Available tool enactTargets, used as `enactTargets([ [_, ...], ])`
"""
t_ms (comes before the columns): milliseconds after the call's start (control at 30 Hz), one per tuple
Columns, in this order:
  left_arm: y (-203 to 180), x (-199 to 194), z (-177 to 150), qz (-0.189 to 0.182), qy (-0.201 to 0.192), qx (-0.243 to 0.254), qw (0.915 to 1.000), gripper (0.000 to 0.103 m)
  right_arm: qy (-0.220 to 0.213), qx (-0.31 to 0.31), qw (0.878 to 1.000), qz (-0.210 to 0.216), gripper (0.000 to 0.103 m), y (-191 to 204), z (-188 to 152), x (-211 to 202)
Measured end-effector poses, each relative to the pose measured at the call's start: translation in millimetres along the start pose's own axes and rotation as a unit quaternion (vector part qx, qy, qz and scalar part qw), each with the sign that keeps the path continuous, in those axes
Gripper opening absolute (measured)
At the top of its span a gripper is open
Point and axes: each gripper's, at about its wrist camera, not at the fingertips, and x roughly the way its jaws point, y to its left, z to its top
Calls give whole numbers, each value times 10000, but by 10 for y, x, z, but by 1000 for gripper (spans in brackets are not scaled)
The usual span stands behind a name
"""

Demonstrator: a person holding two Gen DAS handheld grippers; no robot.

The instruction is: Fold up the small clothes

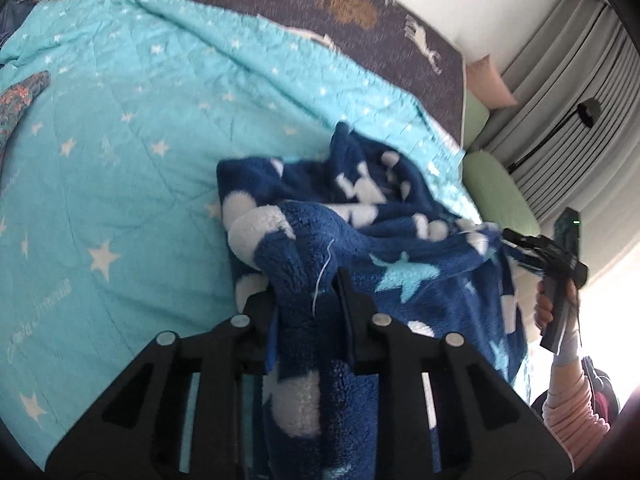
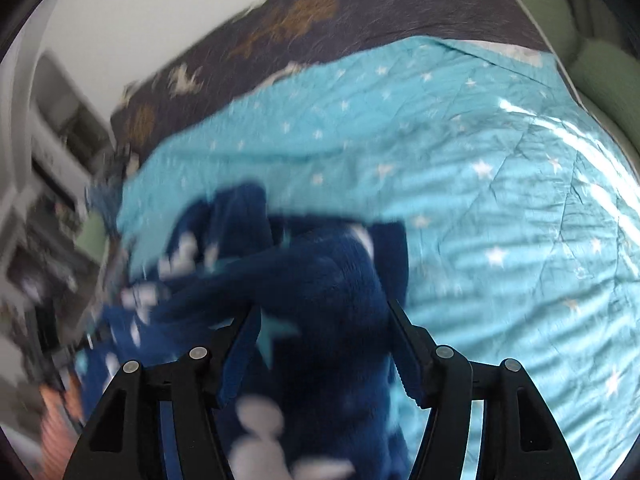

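A small dark blue fleece garment (image 1: 360,216) with white shapes and light blue stars hangs crumpled between both grippers, above a turquoise star-patterned quilt (image 1: 132,152). My left gripper (image 1: 306,292) is shut on a bunched corner of it. In the left wrist view my right gripper (image 1: 516,246) holds the other end at the right, lifted off the bed. In the right wrist view, which is blurred, my right gripper (image 2: 320,320) has the same fleece (image 2: 312,280) bunched between its fingers.
A dark purple blanket (image 1: 360,4) with animal figures covers the far side of the bed. Green cushions (image 1: 496,188) and a pink pillow (image 1: 486,80) lie at the bed's right edge by grey curtains (image 1: 580,92). A patterned cloth (image 1: 18,100) lies at far left.
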Motion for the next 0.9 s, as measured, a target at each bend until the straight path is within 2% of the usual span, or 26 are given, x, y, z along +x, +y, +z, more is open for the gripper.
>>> enactTargets([
  [100,-5,-70,-14,-192,-127,71,9997,26,115,142,9998,-12,64,-86,10,4],
  [200,15,-9,-7,-251,-3,-10,9997,29,368,109,9988,289,64,-180,-136,-13],
  [300,59,118,4,-285,177,-202,9992,44,557,169,9958,704,64,-221,-254,-40],
  [400,72,222,16,-276,198,-324,9989,46,558,-18,9957,743,64,-167,-310,-46],
  [433,63,244,22,-227,194,-289,9991,41,521,-110,9965,639,64,-122,-298,-30],
  [467,48,251,23,-172,160,-217,9995,21,507,-124,9970,573,64,-101,-279,-14],
  [533,22,194,25,-147,51,-168,9997,17,474,-52,9981,402,44,-74,-234,46],
  [567,14,142,21,-197,-29,-164,9997,16,442,10,9986,284,8,-76,-215,63],
  [633,-54,-42,21,-348,-285,-58,9990,16,252,58,9990,367,9,-64,-207,0],
  [700,-190,-251,54,-536,-551,113,9970,16,-67,-201,9990,386,9,43,-237,-190],
  [900,-702,-631,384,-829,-1126,746,9874,16,-800,-519,9913,904,9,356,-153,-784],
])
